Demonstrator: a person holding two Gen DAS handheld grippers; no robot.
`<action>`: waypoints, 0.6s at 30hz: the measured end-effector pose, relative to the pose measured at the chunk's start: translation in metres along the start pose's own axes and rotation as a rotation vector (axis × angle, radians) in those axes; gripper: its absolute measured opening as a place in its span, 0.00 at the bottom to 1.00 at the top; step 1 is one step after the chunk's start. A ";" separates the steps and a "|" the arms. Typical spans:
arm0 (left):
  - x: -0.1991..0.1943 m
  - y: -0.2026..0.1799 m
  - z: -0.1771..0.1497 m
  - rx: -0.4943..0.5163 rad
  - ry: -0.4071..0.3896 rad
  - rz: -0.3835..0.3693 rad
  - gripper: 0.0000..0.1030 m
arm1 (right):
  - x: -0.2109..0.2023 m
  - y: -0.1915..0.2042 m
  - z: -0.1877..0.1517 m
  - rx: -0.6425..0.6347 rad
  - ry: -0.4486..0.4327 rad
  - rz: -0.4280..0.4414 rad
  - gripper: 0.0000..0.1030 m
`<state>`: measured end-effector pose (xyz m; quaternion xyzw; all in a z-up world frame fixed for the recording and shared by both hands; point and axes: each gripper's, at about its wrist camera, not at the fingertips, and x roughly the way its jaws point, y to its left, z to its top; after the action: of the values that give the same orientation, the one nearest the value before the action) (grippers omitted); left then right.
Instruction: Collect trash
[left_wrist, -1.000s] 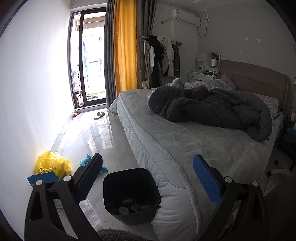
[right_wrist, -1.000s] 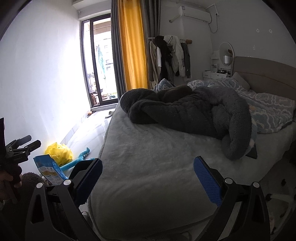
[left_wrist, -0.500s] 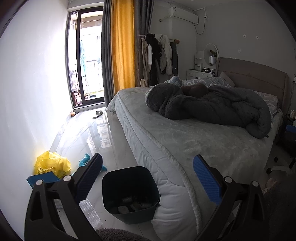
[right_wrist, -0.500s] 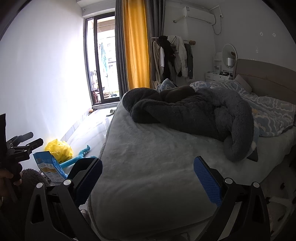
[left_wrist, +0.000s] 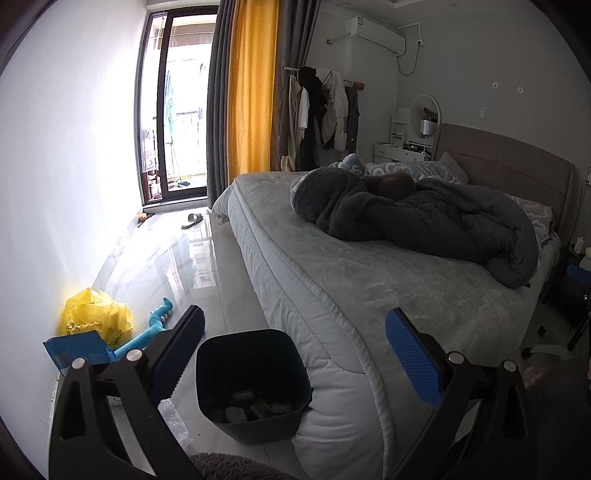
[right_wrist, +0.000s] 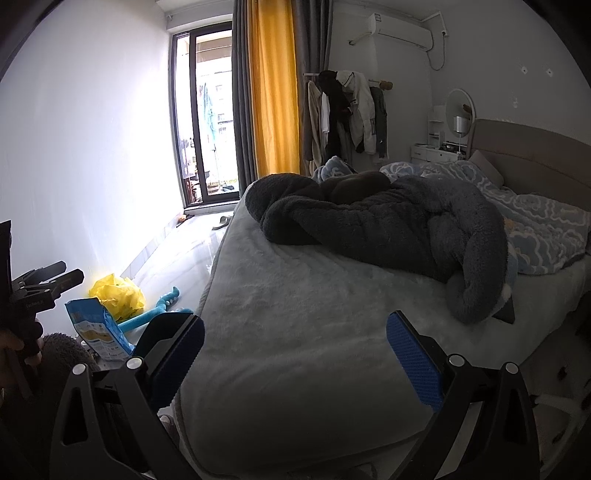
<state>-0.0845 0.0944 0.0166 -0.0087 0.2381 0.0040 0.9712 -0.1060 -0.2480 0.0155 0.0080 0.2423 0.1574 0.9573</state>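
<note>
**Both grippers wide open beside the bed, trash along the wall**

The left gripper (left_wrist: 293, 354) hangs with its blue-padded jaws spread wide and nothing between them. Directly ahead of it on the glossy white tiled floor (left_wrist: 207, 273) stands the dark square plastic waste bin (left_wrist: 255, 387), open-topped, with a few crumpled pieces lying at its bottom. The bin's right side touches the rounded corner of the grey quilted bed (left_wrist: 332, 295).

Left of the bin, against the white wall (left_wrist: 74, 184), lie the crumpled yellow plastic bag (left_wrist: 98, 317), the blue snack packet (left_wrist: 75, 349) just in front of it, and a long teal plastic toy (left_wrist: 155, 325) stretched between them and the bin. A piece of clear bubble wrap (left_wrist: 173, 424) lies on the floor at the bin's left foot.

A bare strip of floor runs between wall and bed edge toward the balcony door (left_wrist: 177, 129), with a slipper (left_wrist: 192, 220) near its sill.

The right gripper (right_wrist: 295, 354) is likewise fully open and empty, held over the bed's foot. A heaped dark fleece blanket (right_wrist: 388, 229) covers the middle of the mattress.
</note>
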 end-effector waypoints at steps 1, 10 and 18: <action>0.000 0.000 0.000 0.001 0.000 0.000 0.97 | 0.000 0.000 0.000 -0.001 0.000 0.000 0.97; 0.000 -0.001 0.000 0.000 0.001 0.001 0.97 | 0.000 0.000 0.000 0.000 0.000 0.000 0.97; 0.000 -0.001 0.000 0.001 0.001 0.002 0.97 | 0.000 0.000 0.000 -0.001 0.001 0.003 0.97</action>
<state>-0.0844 0.0929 0.0169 -0.0082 0.2387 0.0049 0.9710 -0.1053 -0.2482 0.0155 0.0076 0.2425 0.1589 0.9570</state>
